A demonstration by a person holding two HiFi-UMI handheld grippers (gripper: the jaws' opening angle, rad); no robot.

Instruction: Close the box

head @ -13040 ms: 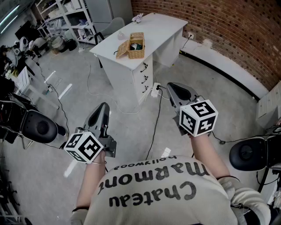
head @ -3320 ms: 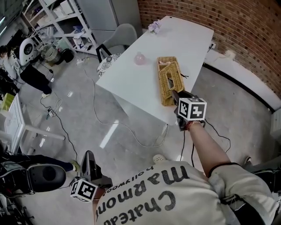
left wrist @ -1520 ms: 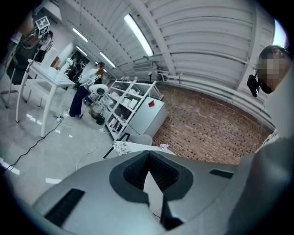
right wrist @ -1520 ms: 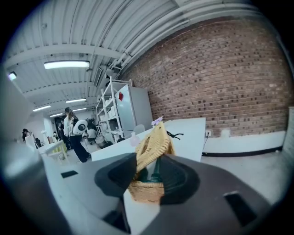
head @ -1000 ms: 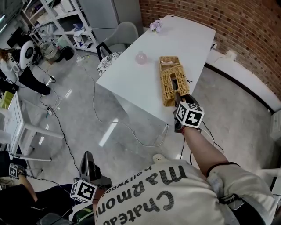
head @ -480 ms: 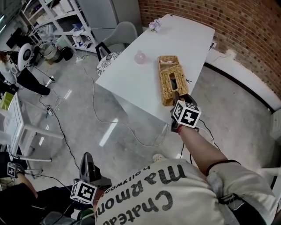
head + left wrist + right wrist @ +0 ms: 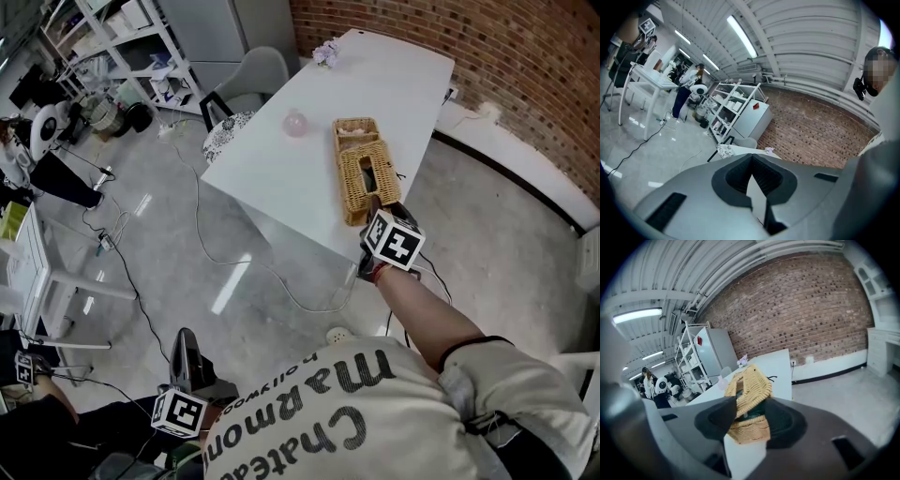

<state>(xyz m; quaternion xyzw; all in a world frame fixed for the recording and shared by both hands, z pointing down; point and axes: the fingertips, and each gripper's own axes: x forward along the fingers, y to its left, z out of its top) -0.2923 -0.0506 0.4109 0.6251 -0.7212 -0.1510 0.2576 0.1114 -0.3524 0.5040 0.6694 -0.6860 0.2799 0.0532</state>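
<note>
The wicker box [image 7: 361, 178] lies on the white table [image 7: 281, 178], one end toward me. In the right gripper view its lid [image 7: 751, 386] leans low over the body [image 7: 749, 431], with a dark gap under it. My right gripper [image 7: 376, 203] is at the box's near end. Its jaws have just been opening and stand open on either side of the lid's front edge [image 7: 751, 420], and the pads do not press on it. My left gripper [image 7: 186, 337] hangs low by my side, far from the table, shut with its tips together [image 7: 751, 161] and nothing between them.
A small pink object [image 7: 295, 123] and purple flowers [image 7: 326, 53] sit further along the table. A grey chair [image 7: 255, 73] stands behind it and shelving [image 7: 122, 37] beyond. A brick wall [image 7: 525, 66] runs along the right. Cables [image 7: 211, 253] trail across the floor.
The right gripper has rolled a little at the box's near end, and the lid leans lower over the box than before. The left gripper has not moved.
</note>
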